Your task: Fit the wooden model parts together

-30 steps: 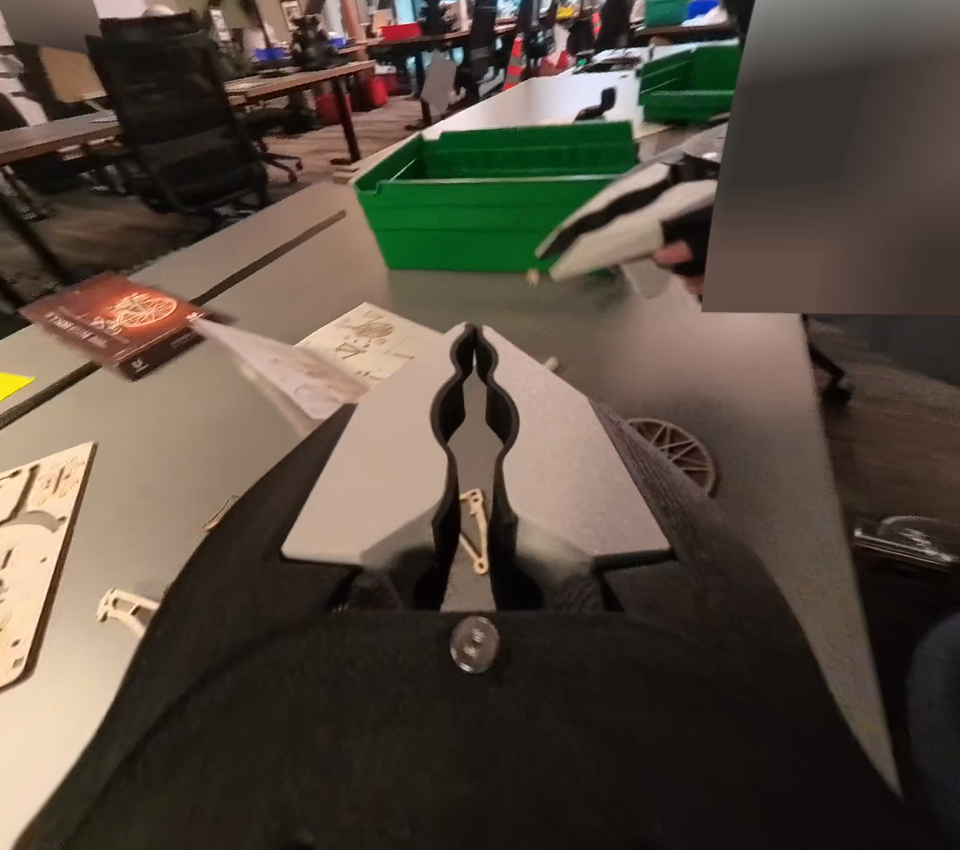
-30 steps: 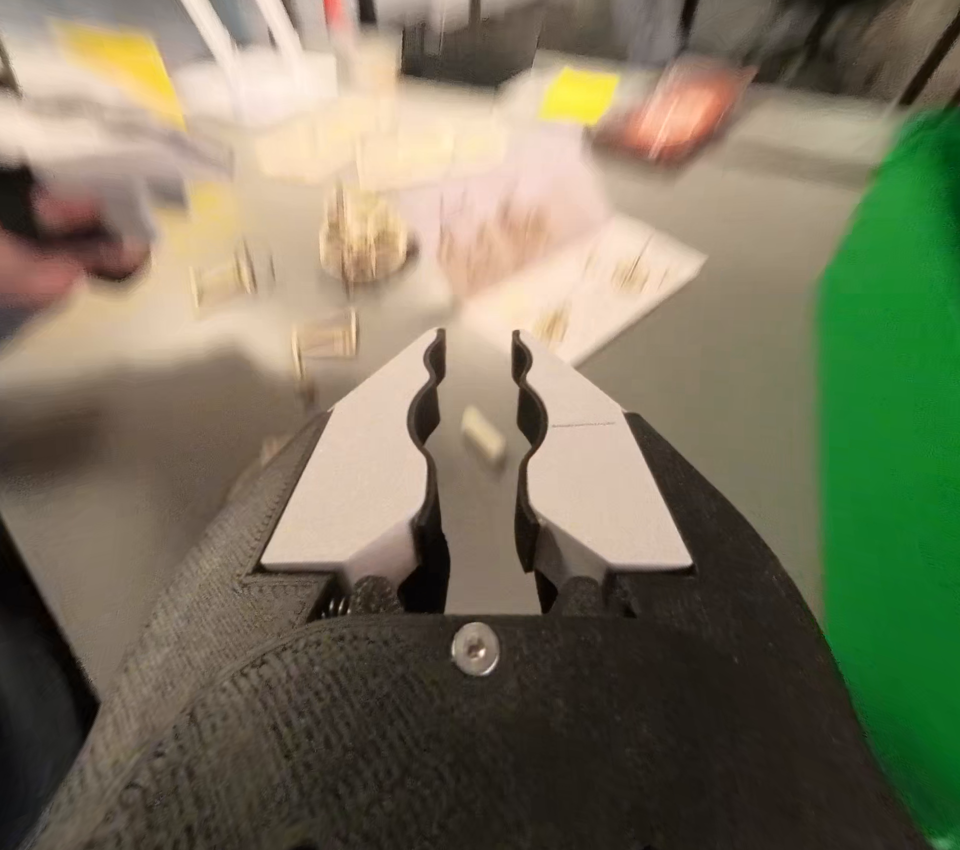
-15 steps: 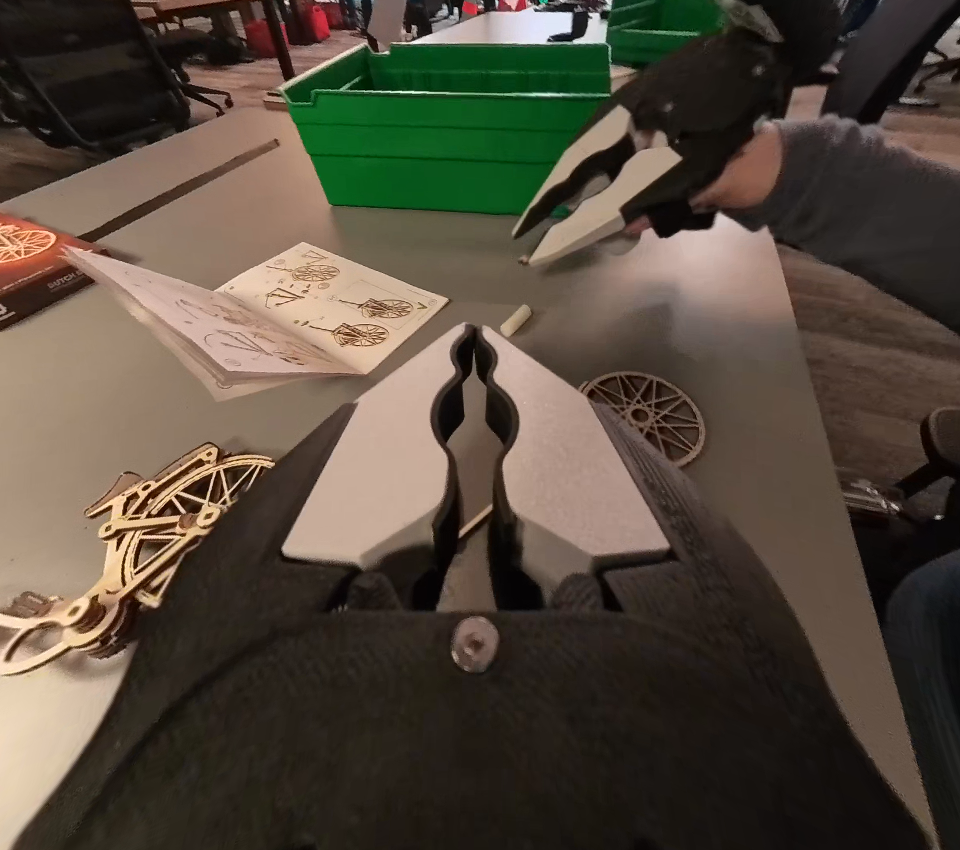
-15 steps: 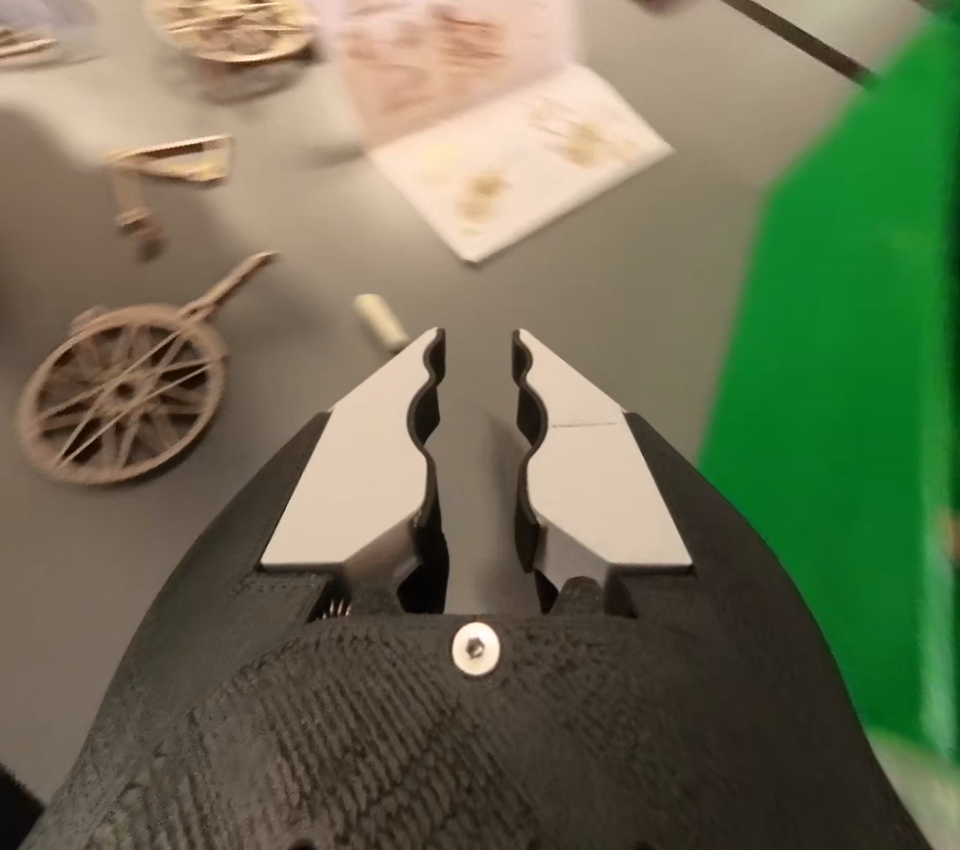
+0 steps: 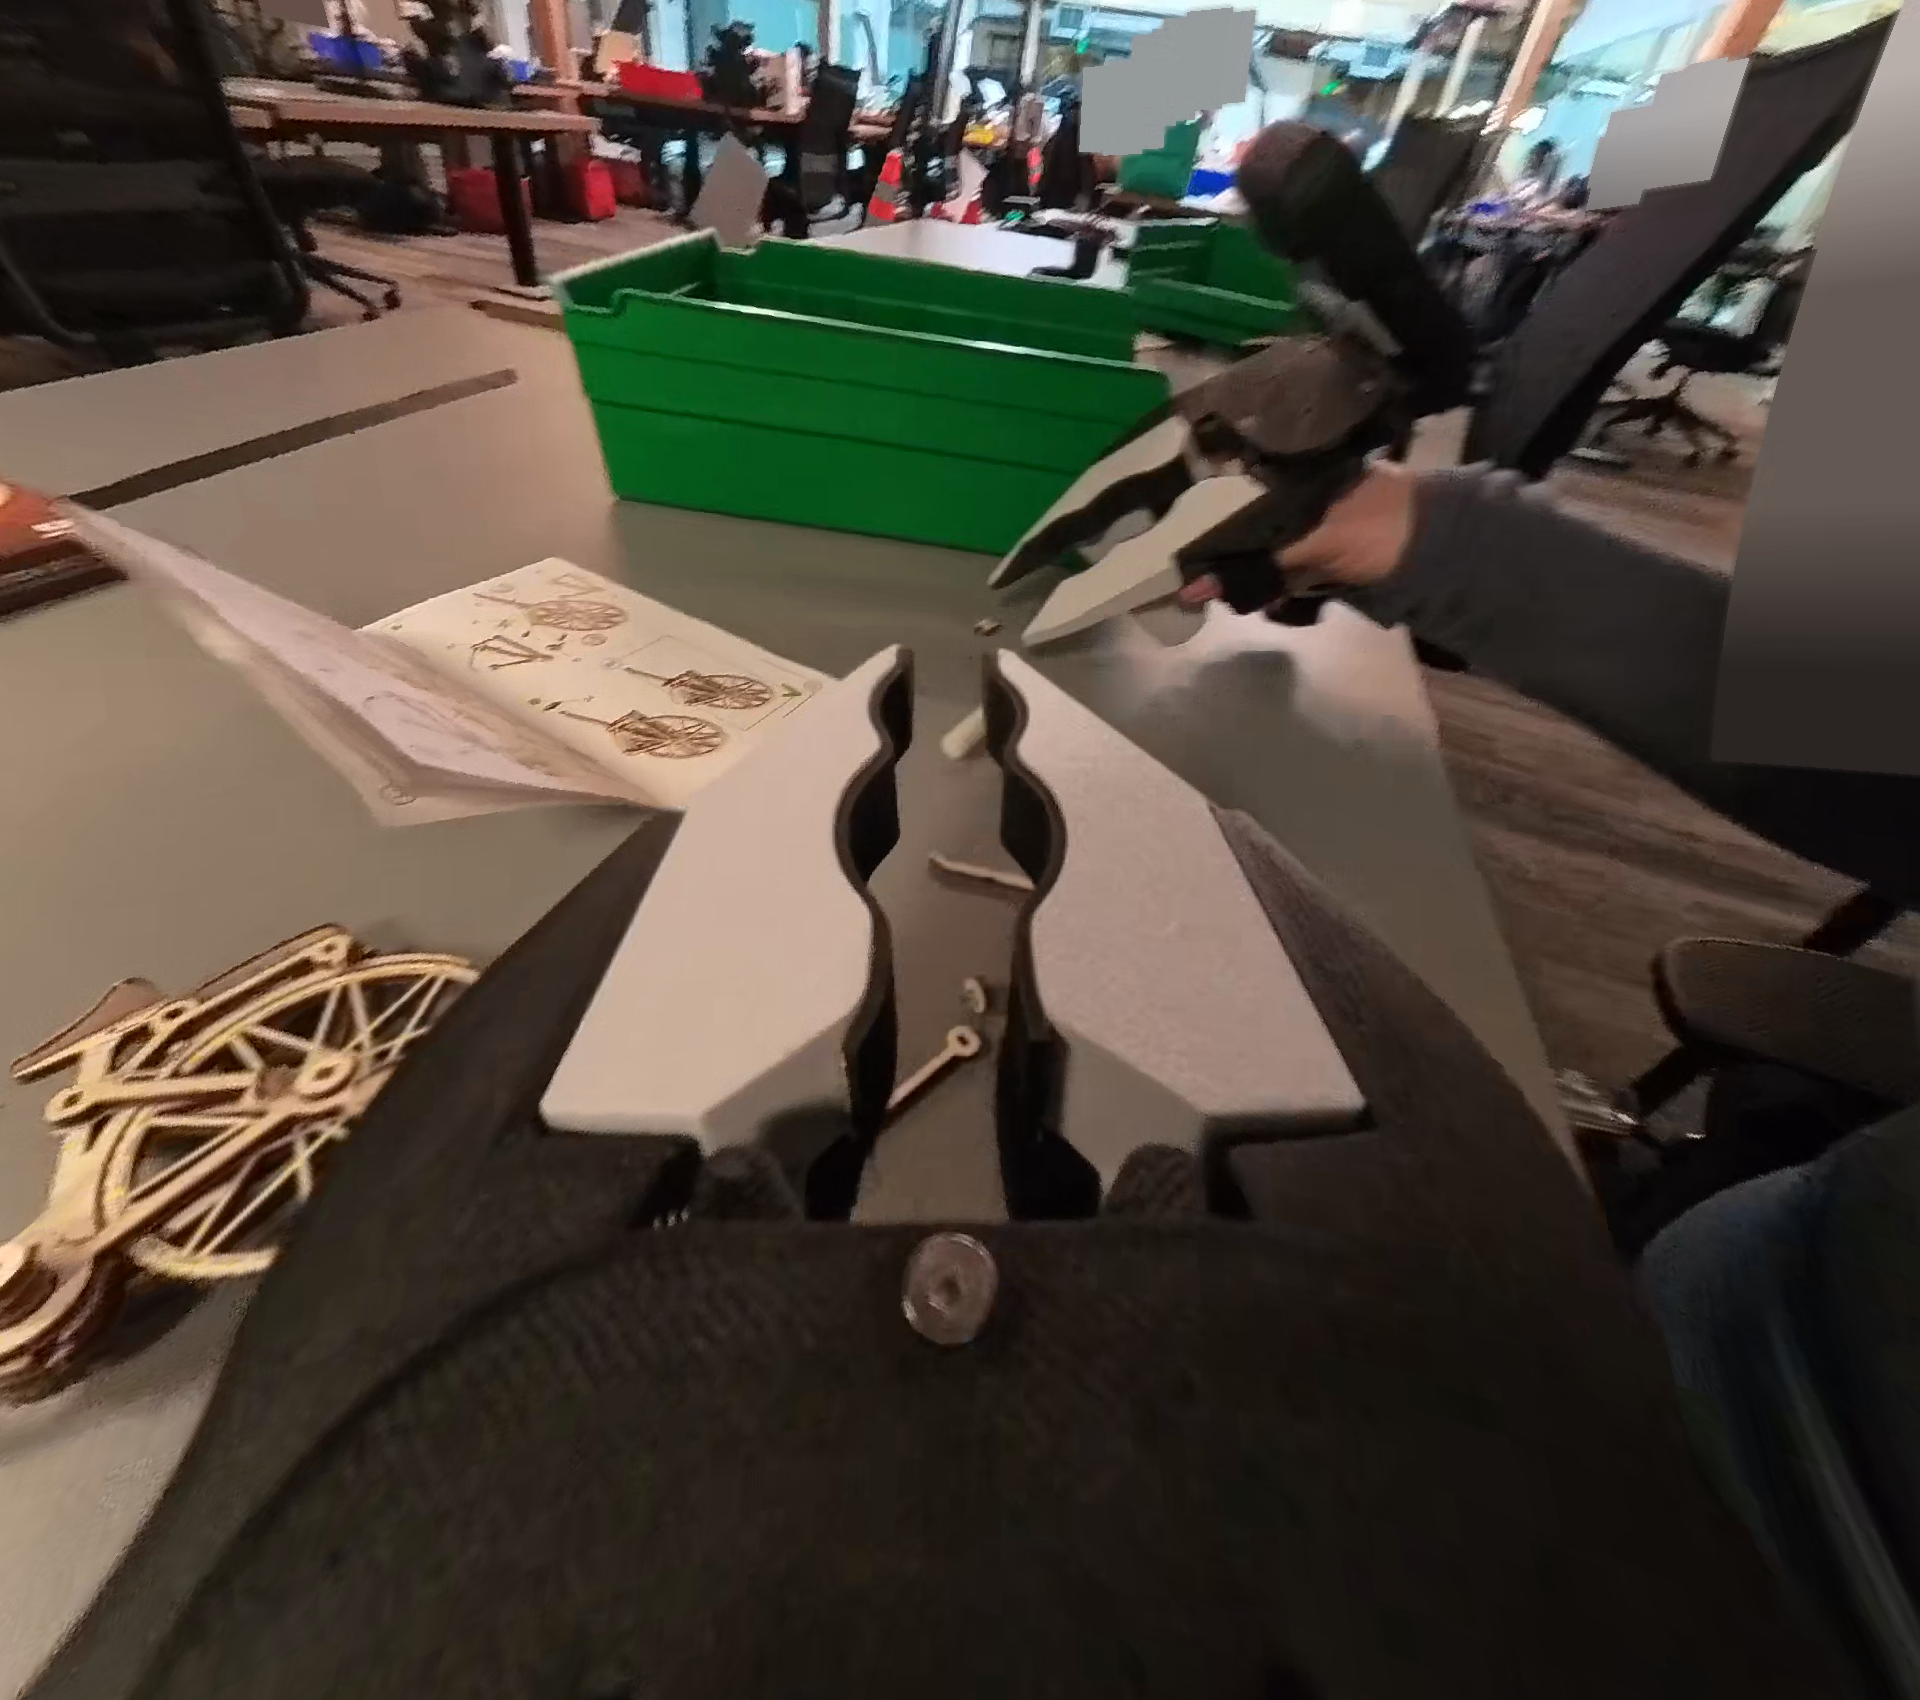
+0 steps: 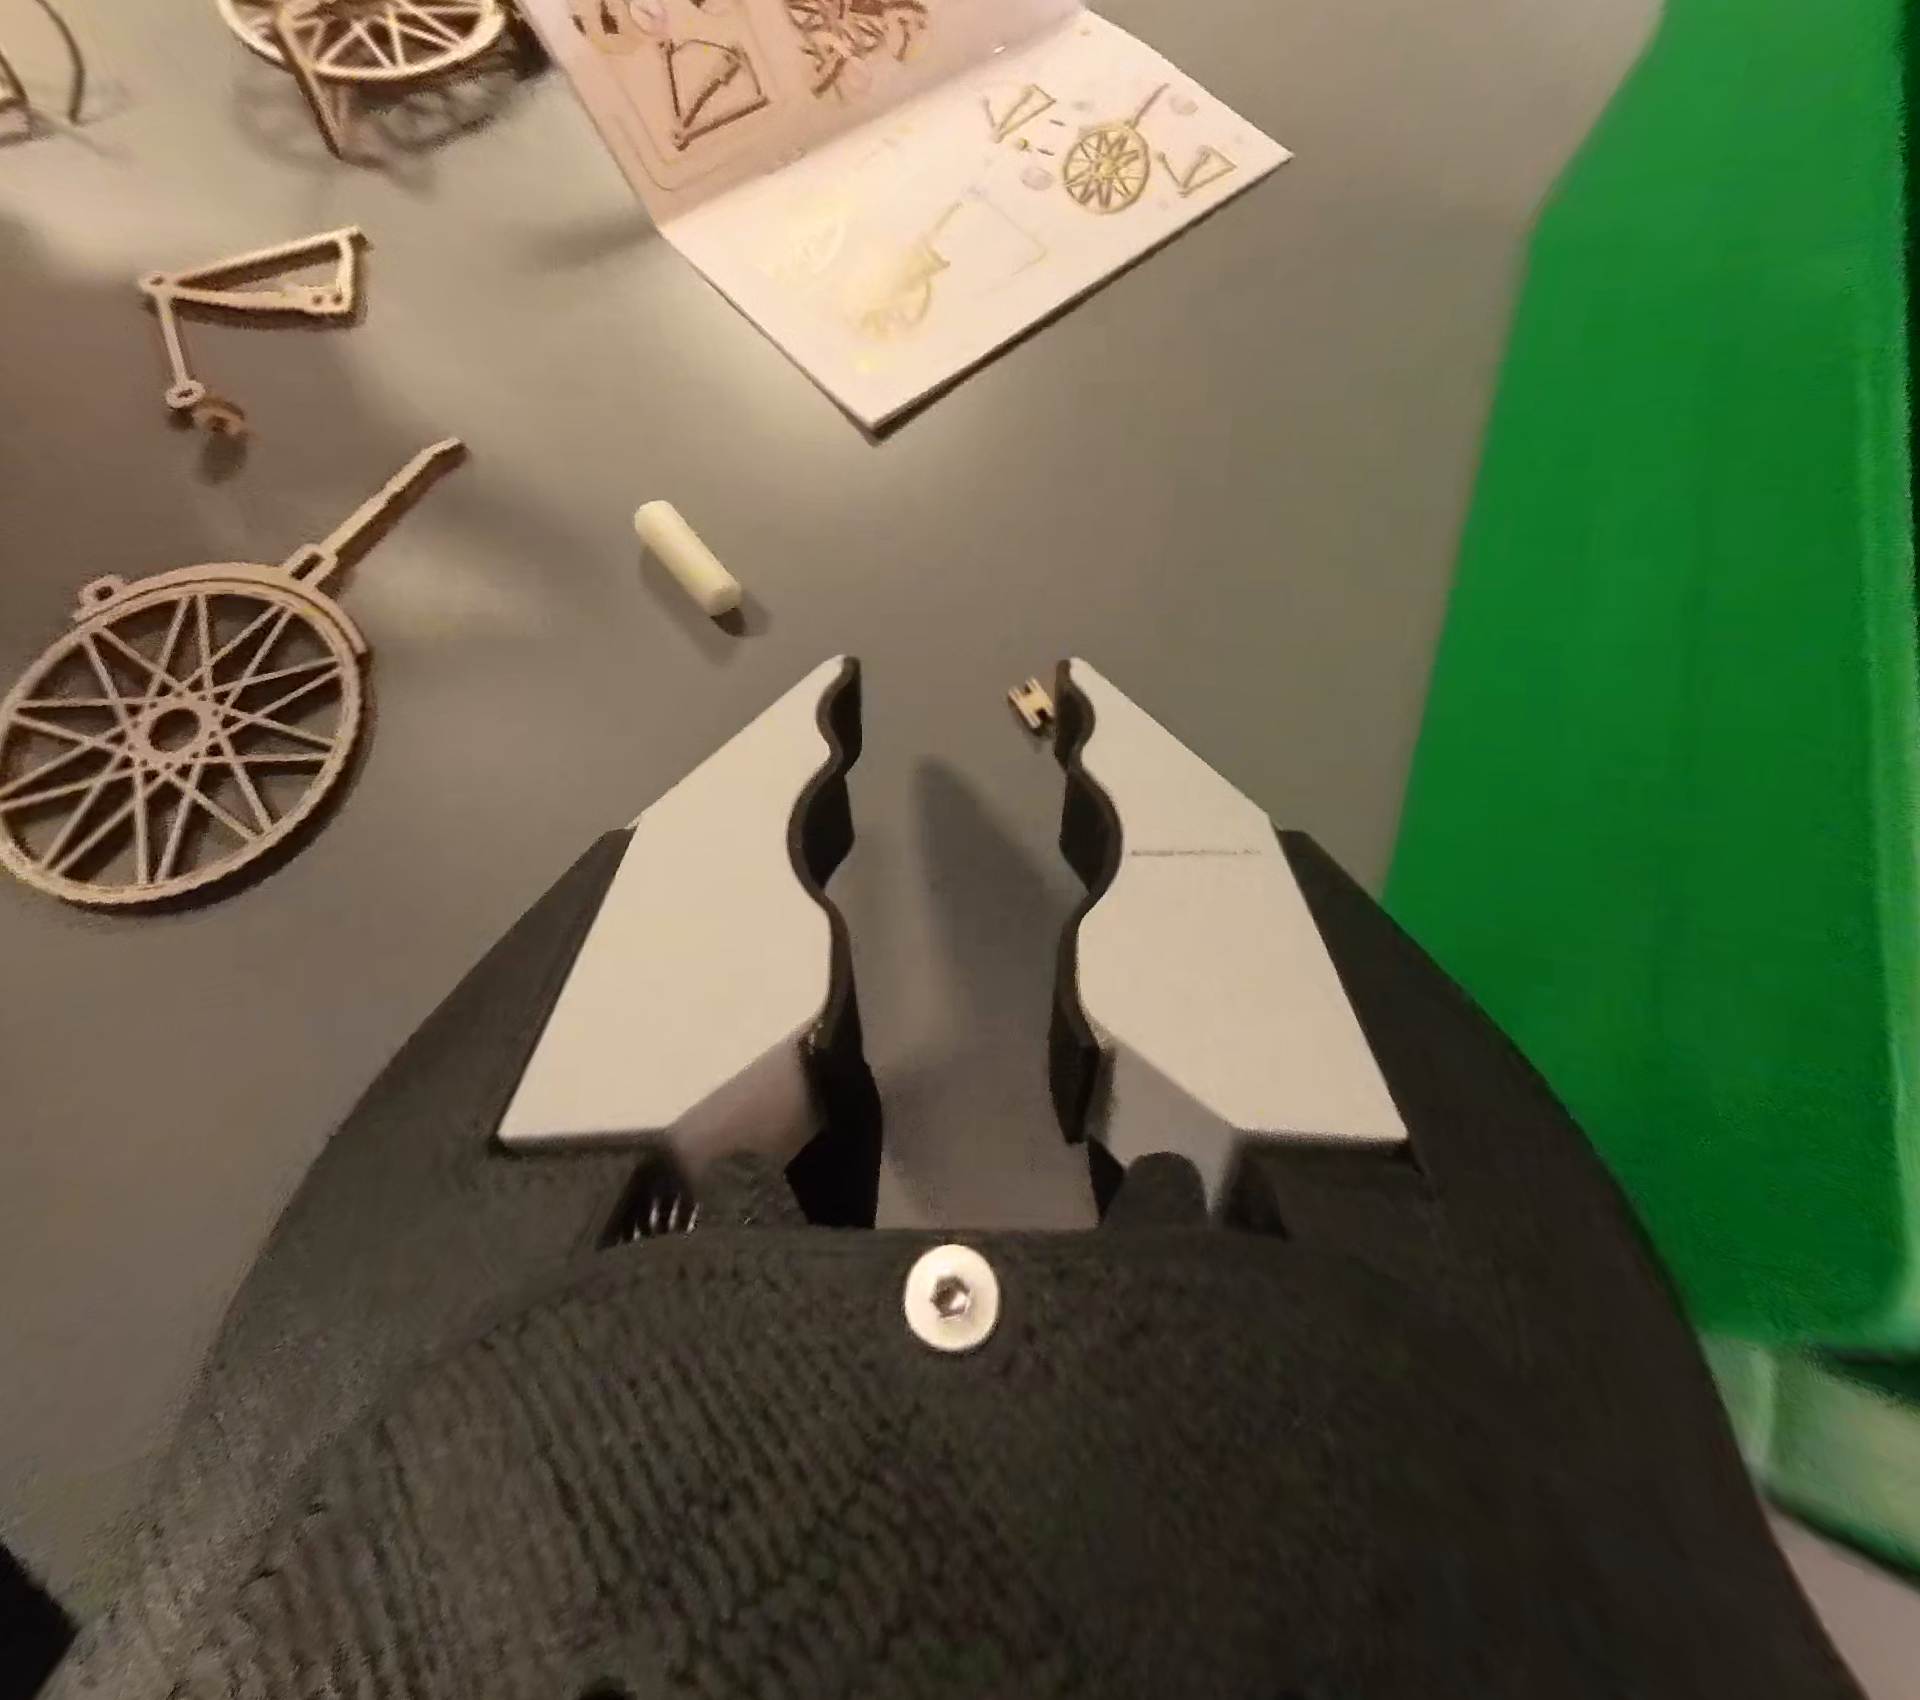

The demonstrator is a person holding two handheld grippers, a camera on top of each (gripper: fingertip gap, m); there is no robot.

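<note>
With your right gripper (image 6: 956, 684) spread and empty, low over the tabletop (image 6: 1195, 507), shift it a touch right so the tiny wooden clip (image 6: 1029, 703) beside its right fingertip, near the green bin (image 6: 1683, 507), sits centred between the jaws, while your left gripper (image 5: 948, 694) hangs slack.

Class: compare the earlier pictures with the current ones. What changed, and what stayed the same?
The left hand-held gripper, shut before, has opened. The right hand-held gripper has come down toward a tiny wooden clip, still open and empty. The booklet, wheel and peg stayed put.
</note>
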